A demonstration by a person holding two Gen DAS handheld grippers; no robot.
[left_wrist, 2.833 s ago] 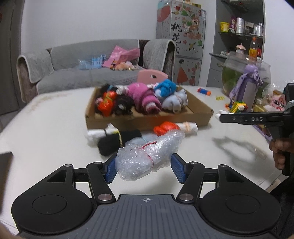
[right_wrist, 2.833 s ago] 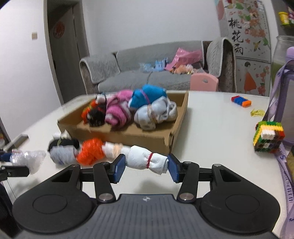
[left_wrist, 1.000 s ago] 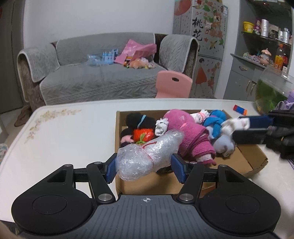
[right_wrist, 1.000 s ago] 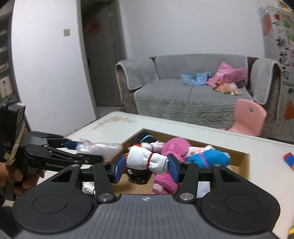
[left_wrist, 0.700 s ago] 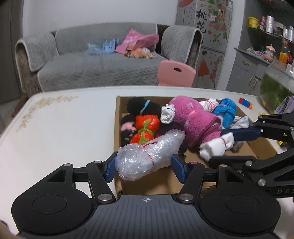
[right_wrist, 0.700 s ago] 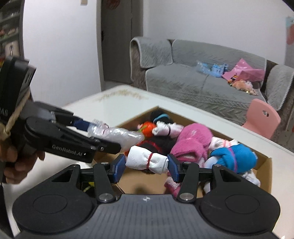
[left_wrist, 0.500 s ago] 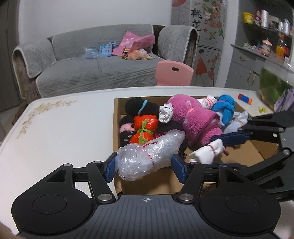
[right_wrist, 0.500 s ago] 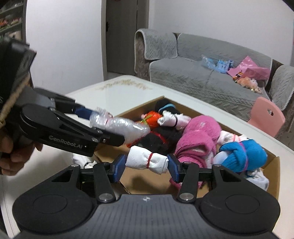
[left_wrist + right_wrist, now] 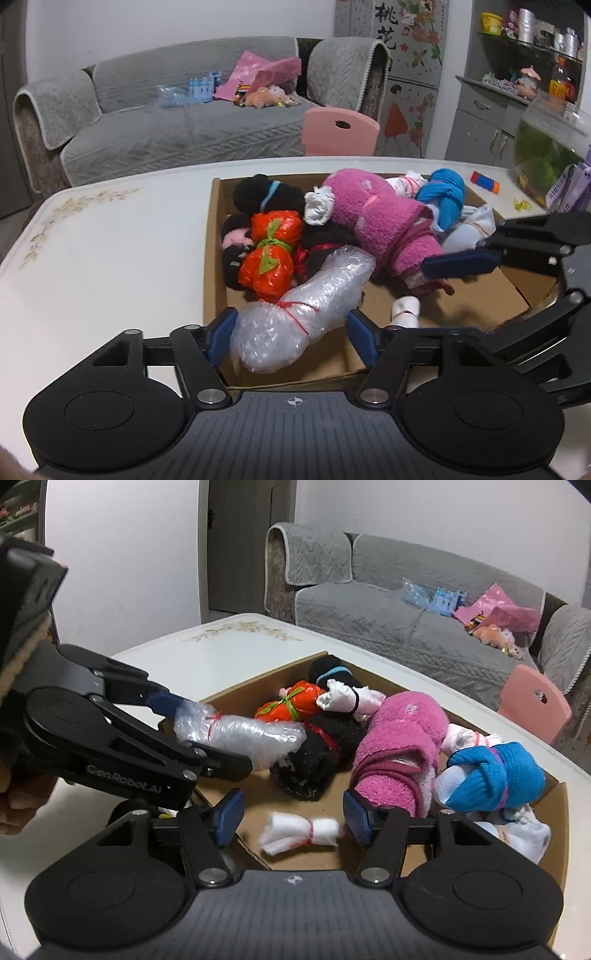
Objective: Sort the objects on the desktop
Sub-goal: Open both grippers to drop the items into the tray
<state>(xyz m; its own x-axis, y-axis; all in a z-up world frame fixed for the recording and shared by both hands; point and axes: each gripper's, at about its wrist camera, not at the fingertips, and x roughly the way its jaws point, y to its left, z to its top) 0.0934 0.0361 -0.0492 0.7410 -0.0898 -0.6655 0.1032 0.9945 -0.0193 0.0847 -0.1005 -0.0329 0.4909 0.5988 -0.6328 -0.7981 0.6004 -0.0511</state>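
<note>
A cardboard box on the white table holds several tied cloth bundles, among them a pink one, an orange one and a blue one. My left gripper hovers over the box's near corner. Its jaws are opening, with a bubble-wrap bundle still wedged between the pads. From the right wrist view, the left gripper and that bundle sit at the left. My right gripper is opening too. A white bundle, blurred, lies free below its pads on the box floor.
A hand holds the left gripper at the left edge. A pink chair and a grey sofa stand beyond the table. An orange-and-blue toy and a glass bowl sit on the table's far right.
Both grippers carried their bundles from the tabletop to above the box and sank a little. The right jaws widened and the white bundle dropped out. The left jaws spread slightly.
</note>
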